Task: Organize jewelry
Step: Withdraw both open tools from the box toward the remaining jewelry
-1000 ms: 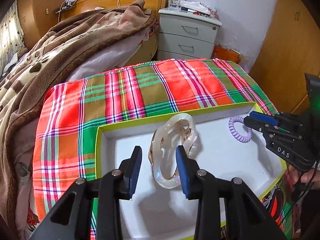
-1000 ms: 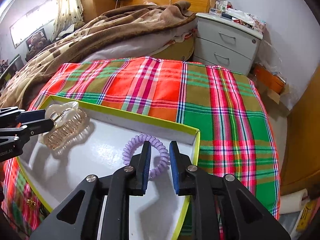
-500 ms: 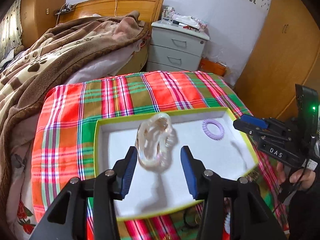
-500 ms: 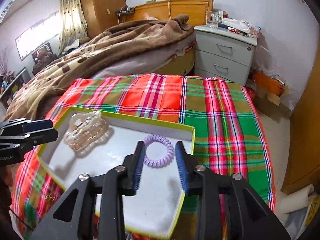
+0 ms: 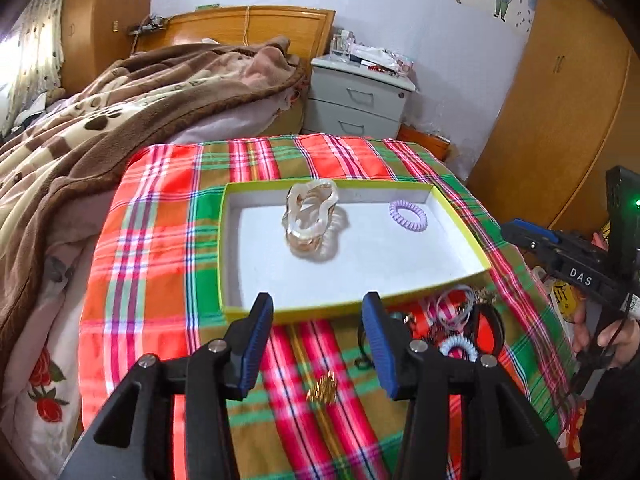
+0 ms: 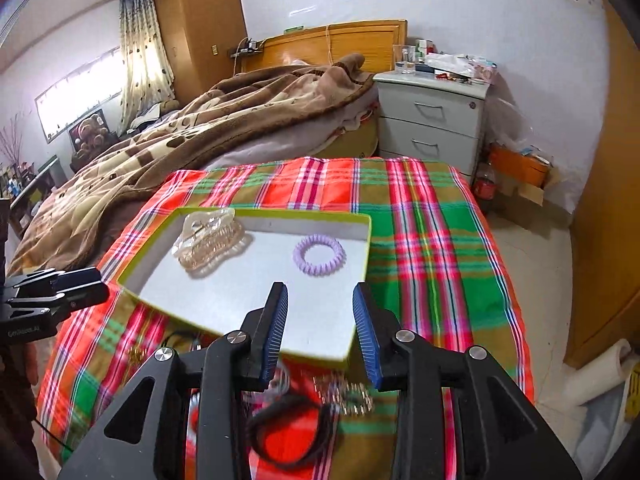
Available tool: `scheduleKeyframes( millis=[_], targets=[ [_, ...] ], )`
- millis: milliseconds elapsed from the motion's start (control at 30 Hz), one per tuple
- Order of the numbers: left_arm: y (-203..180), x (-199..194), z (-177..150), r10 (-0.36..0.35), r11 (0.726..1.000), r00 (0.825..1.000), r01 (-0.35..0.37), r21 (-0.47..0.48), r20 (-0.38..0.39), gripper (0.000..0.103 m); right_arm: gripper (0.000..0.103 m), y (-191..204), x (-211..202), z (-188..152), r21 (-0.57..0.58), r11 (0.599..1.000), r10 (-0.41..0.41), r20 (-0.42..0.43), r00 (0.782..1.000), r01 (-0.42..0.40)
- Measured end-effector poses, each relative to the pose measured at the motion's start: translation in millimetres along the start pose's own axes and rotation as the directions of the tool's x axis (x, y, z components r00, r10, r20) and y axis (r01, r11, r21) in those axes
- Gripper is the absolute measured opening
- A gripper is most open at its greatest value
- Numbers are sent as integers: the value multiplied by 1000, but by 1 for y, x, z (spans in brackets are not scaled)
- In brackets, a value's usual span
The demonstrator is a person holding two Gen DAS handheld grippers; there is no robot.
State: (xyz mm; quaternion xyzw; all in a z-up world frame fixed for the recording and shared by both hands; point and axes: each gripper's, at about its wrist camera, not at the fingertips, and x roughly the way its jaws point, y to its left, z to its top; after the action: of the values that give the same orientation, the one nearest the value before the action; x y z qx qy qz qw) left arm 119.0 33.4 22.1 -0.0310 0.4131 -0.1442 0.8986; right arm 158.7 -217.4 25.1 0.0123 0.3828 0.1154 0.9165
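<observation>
Left gripper [image 5: 316,344] stands with jaws spread wide, nothing between them, above the plaid cloth [image 5: 152,248]. Right gripper [image 6: 320,330] likewise spread and holding nothing, over the near edge of the tray [image 6: 240,332]. Loose items lie on the cloth just in front of the tray: gold trinket [image 5: 322,388], black band [image 6: 288,428], pale coil tie [image 5: 458,346]. Inside the tray: translucent hair claw [image 5: 310,216] toward the far wall, purple coil hair tie [image 5: 408,215] apart from it, near the far right corner. Beyond: bed blanket [image 5: 120,112], grey nightstand [image 5: 358,98].
</observation>
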Motion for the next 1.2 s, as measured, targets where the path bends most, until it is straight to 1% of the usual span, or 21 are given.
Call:
scheduleKeyframes(
  millis=[100,167,300,400,467,533,633,733,833,967,1067,1133,1200],
  targets=[
    [2,-6,-13,-31,999,1000,31,-23,-1,48,35,-1,-9,-12,5,1000,-11,-1,1000,11],
    [2,-6,-21,-36,999,999,36,-32,-12,48,35,-2,-14,-20,13,1000,-23,0,1000,23],
    [-1,-1,-37,-39,999,999,38,-34,-38,48,35,0,-23,-32,28,999,-14,3,1000,14],
    [-4,5,-46,-11,1000,998,10,-20,-55,48,35,3,-28,-39,32,999,-10,11,1000,10],
    [-8,9,-50,36,999,998,-36,7,-60,48,35,7,-30,-43,31,1000,-3,9,1000,2],
    [-10,14,-52,56,998,996,-54,24,-63,48,35,10,-32,-48,21,1000,-3,7,1000,3],
    [-13,21,-54,68,997,995,-65,43,-67,48,35,14,-34,-54,15,1000,-3,1,1000,3],
    [-15,28,-55,54,998,995,-50,47,-86,48,35,17,-33,-59,24,1000,7,-11,1000,-6],
    [-19,35,-57,77,995,992,-70,70,-101,48,35,21,-32,-64,12,1000,14,-30,999,-13],
    [-22,43,-60,89,994,988,-80,76,-125,48,35,27,-30,-70,-3,1000,15,-46,999,-15],
    [-25,44,-61,112,990,986,-101,100,-120,42,35,29,-30,-71,-7,1000,14,-53,998,-15],
    [-24,44,-60,127,988,985,-116,103,-119,32,35,29,-29,-72,-10,1000,9,-57,998,-9],
    [-22,44,-60,128,989,985,-118,93,-116,28,35,29,-27,-74,-11,1000,-3,-64,998,2]
  ],
)
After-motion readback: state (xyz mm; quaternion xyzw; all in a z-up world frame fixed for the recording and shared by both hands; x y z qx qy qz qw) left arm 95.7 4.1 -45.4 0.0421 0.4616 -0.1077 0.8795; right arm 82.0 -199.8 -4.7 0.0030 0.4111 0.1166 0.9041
